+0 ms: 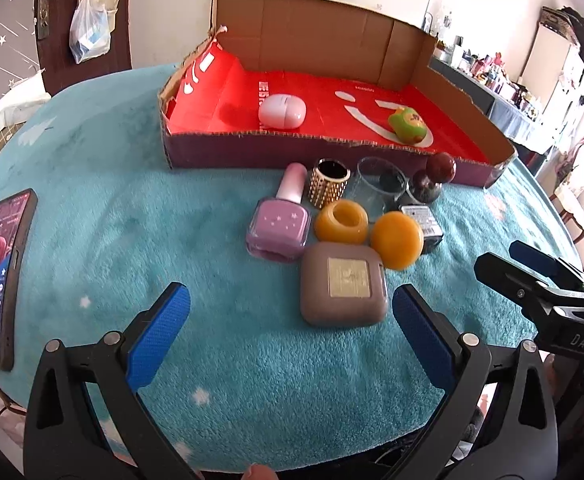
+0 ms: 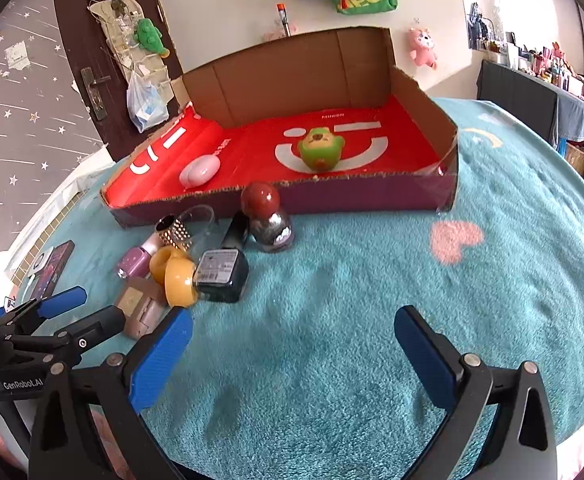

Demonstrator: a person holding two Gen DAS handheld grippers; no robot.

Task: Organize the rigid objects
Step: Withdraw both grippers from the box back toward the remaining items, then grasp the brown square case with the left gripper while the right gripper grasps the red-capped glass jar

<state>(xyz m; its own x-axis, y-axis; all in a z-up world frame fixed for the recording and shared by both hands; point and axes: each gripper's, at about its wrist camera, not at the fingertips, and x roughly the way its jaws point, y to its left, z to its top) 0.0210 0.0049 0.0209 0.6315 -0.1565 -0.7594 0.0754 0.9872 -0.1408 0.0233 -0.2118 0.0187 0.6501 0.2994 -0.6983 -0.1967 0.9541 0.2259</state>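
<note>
My left gripper (image 1: 292,320) gaped wide, empty, near the brown square case (image 1: 343,285), my right gripper (image 2: 293,340) likewise empty, bottles clustered before the cardboard box (image 1: 303,151), pink egg case (image 1: 282,110) inside.

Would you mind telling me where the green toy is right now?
The green toy sits inside the cardboard box on its red floor, right of the pale pink case.

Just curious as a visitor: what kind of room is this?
Probably a home, perhaps a bedroom: a fluffy teal blanket, a plush toy hung on the wall, and a wooden door with bags hanging.
</note>
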